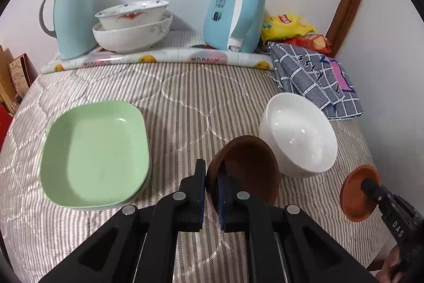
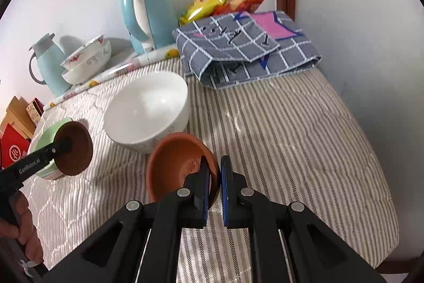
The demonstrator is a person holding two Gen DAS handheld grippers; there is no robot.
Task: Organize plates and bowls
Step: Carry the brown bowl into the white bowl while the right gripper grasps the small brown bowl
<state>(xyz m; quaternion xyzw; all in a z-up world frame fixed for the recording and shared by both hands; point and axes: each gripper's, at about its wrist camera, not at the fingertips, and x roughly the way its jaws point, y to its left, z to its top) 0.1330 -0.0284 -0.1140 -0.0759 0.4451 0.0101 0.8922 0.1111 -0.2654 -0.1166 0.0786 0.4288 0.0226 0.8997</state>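
Each gripper's fingers are clenched on a small brown bowl's rim, left gripper (image 1: 211, 192) and right gripper (image 2: 214, 187) holding theirs above the striped counter (image 2: 291, 137), so nesting them seems next.

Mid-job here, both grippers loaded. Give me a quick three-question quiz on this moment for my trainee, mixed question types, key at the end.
1. True or false: the left gripper is clamped on the rim of the dark brown bowl.
2. Multiple choice: what does the right gripper hold? A) the white bowl B) the terracotta bowl C) the checked cloth
3. Fill in: the green plates sit in a ____ on the striped table cover.

Key
1. True; one finger is inside the bowl, one outside.
2. B; the white bowl rests unheld on the cover, between the two held bowls.
3. Stack; more rims show under the top plate.
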